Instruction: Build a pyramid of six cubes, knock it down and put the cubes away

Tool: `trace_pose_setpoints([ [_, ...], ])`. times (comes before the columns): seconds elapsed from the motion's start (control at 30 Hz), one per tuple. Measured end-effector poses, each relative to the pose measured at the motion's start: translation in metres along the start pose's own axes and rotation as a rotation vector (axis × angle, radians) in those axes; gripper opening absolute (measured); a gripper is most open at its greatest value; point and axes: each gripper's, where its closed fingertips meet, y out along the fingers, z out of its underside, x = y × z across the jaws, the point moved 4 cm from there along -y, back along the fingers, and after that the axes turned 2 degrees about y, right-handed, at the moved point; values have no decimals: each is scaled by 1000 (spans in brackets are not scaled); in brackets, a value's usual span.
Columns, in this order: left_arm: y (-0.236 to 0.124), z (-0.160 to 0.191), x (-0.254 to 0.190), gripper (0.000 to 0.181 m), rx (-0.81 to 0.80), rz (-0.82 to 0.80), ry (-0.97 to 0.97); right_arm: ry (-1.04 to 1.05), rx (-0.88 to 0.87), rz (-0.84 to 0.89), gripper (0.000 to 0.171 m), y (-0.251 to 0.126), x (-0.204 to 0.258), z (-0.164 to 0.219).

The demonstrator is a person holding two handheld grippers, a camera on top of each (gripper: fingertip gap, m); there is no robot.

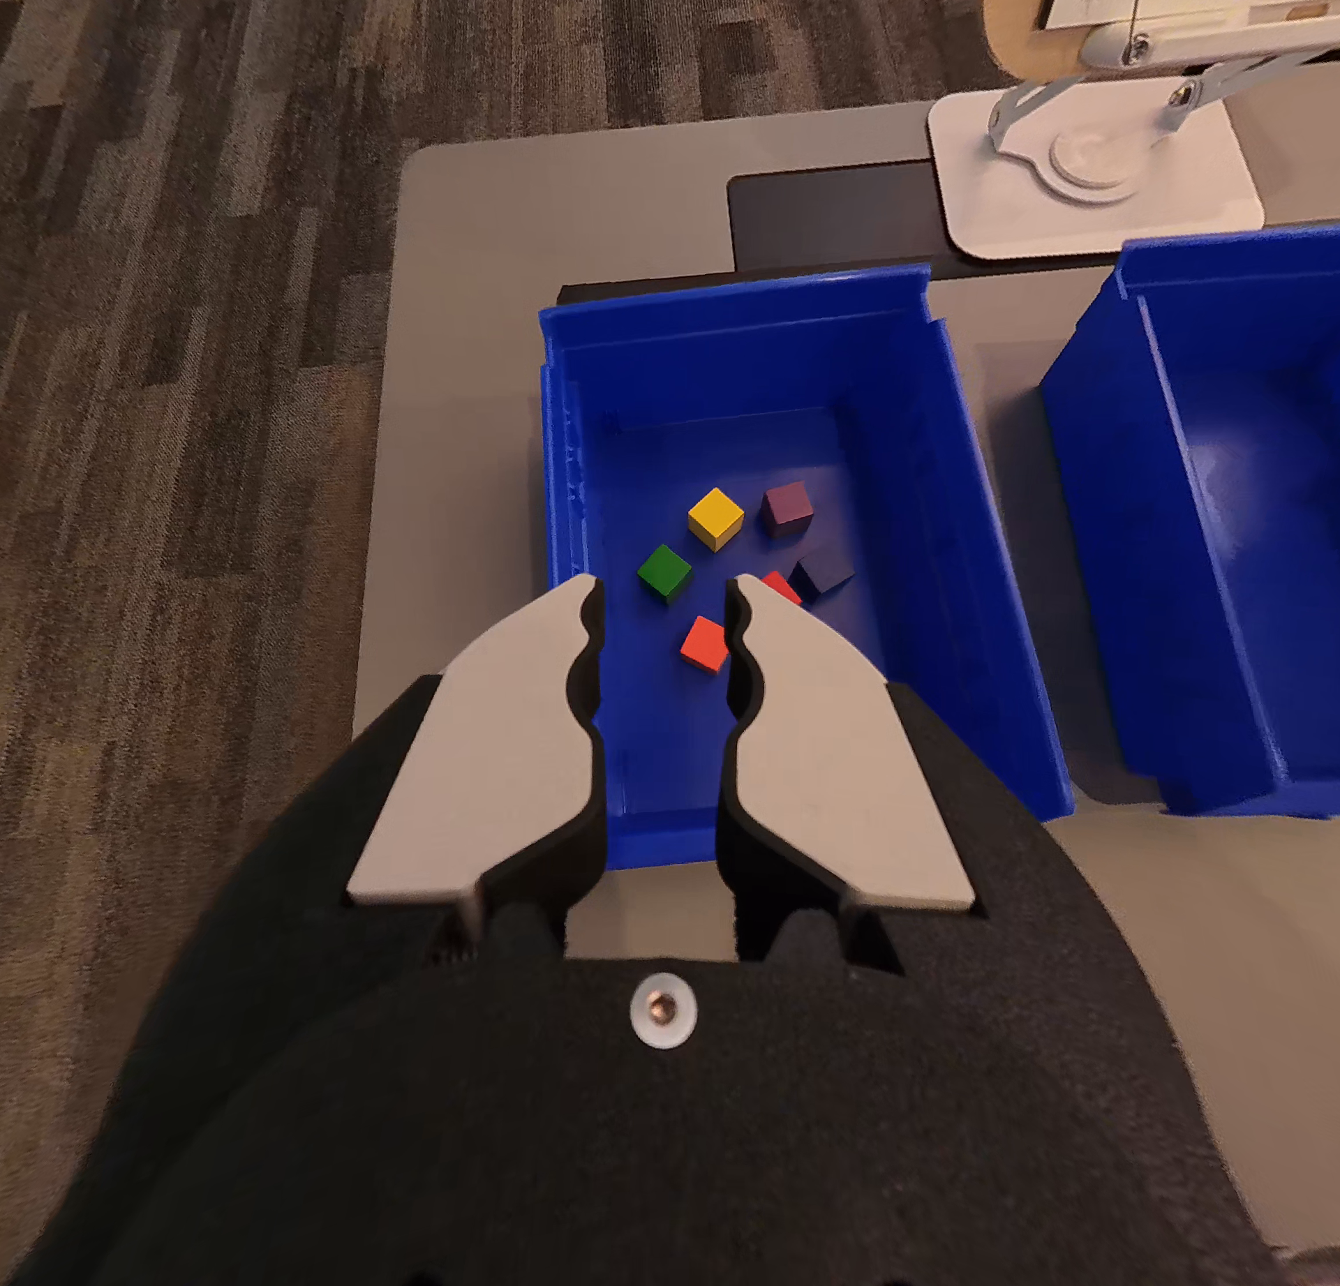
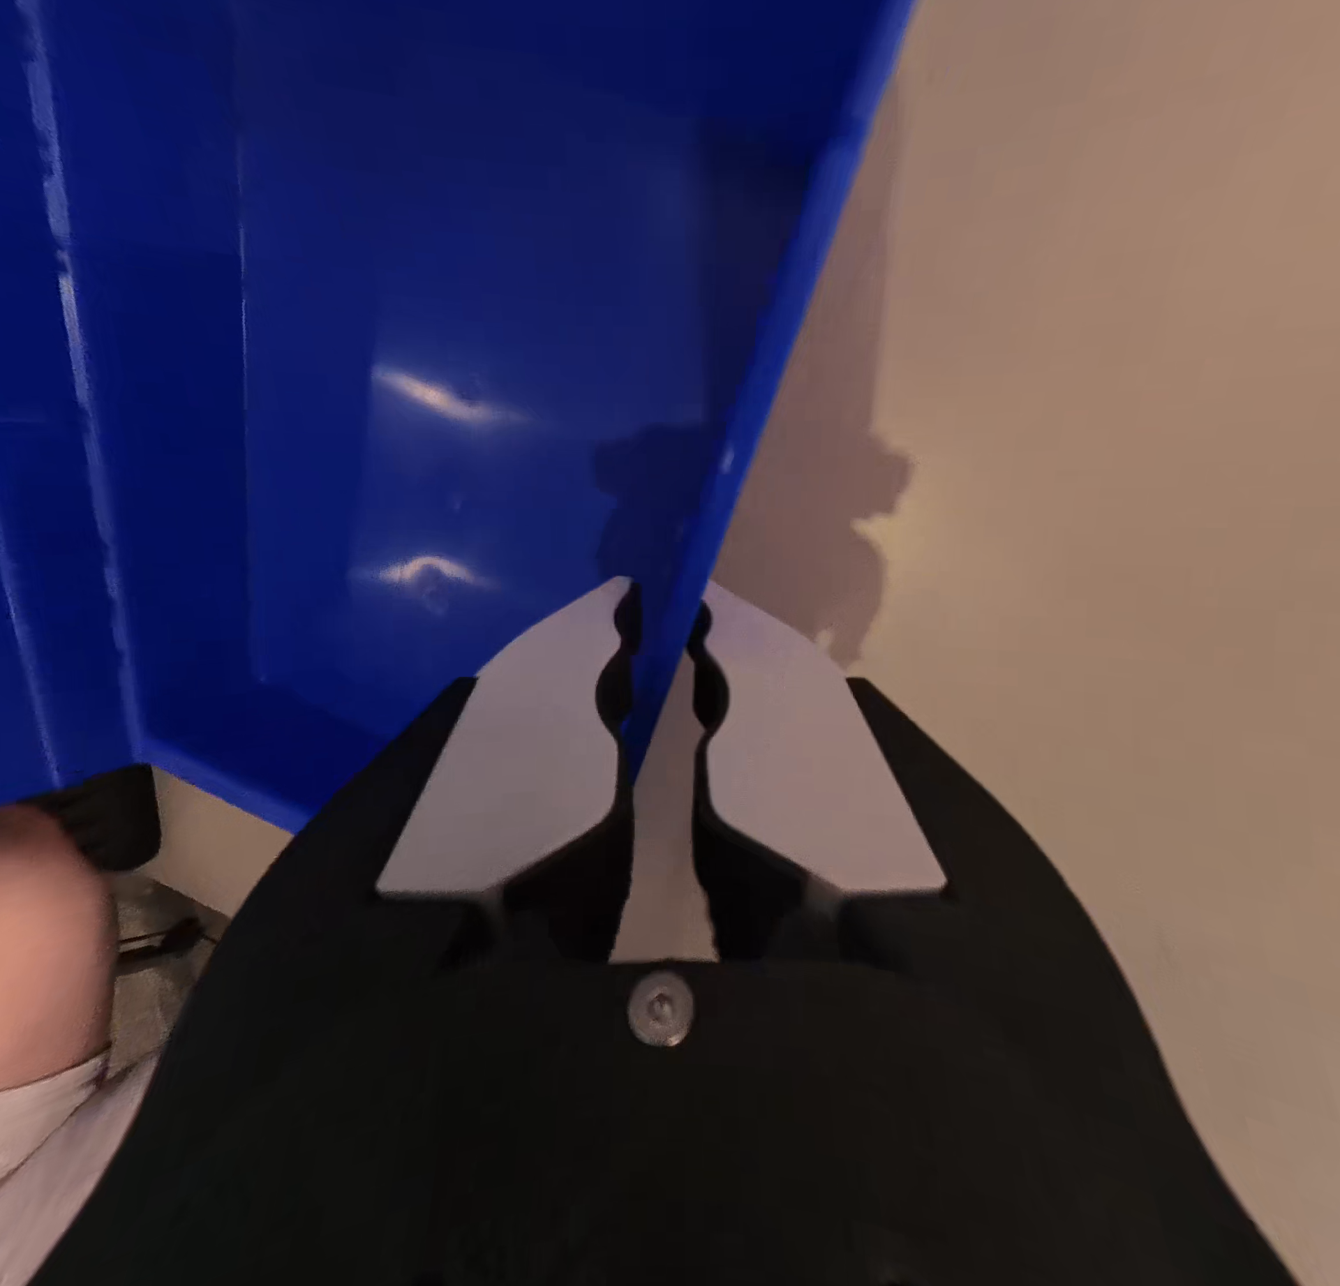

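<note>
Six small coloured wooden cubes [image 1: 716,517] are lying in one blue plastic bin [image 1: 739,309] beneath the left gripper's [image 1: 663,580] parted, empty fingers; only the right wrist view shows the right gripper [image 2: 663,599] pinching a second blue plastic bin's wall [image 2: 797,309].

Glossy plastic bin [image 1: 935,497] (blue); matt painted cubes [image 1: 716,517]; rough carpet [image 1: 181,309].

A grey table [image 1: 471,396] stands on a striped brown carpet floor [image 1: 181,309]. Directly on the table are two blue bins: the left bin [image 1: 964,526], and the right bin [image 1: 1160,526] just beside it. Behind them lie a dark mat [image 1: 819,214] and a white stand base [image 1: 1088,185].
</note>
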Motion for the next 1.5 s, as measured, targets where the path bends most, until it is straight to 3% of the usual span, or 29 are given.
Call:
trace_pose_setpoints([
  [0.27,4,-3,-10,31,20,-16,45,48,28,90,7,-22,-74,1],
  [0.57,11,-2,-7,32,46,-34,38,162,1,195,6,-67,-211,35],
  [0.8,12,-4,-6,31,48,-58,37,229,-50,205,5,-90,-283,58],
  [1.3,21,-4,-8,27,105,-162,98,78,-78,231,8,-99,-310,65],
  [1.4,14,-10,-8,27,29,-120,75,25,-183,340,23,-109,-314,61],
  [1.5,-6,-25,-14,29,-139,-38,68,-17,-430,521,32,-147,-309,50],
])
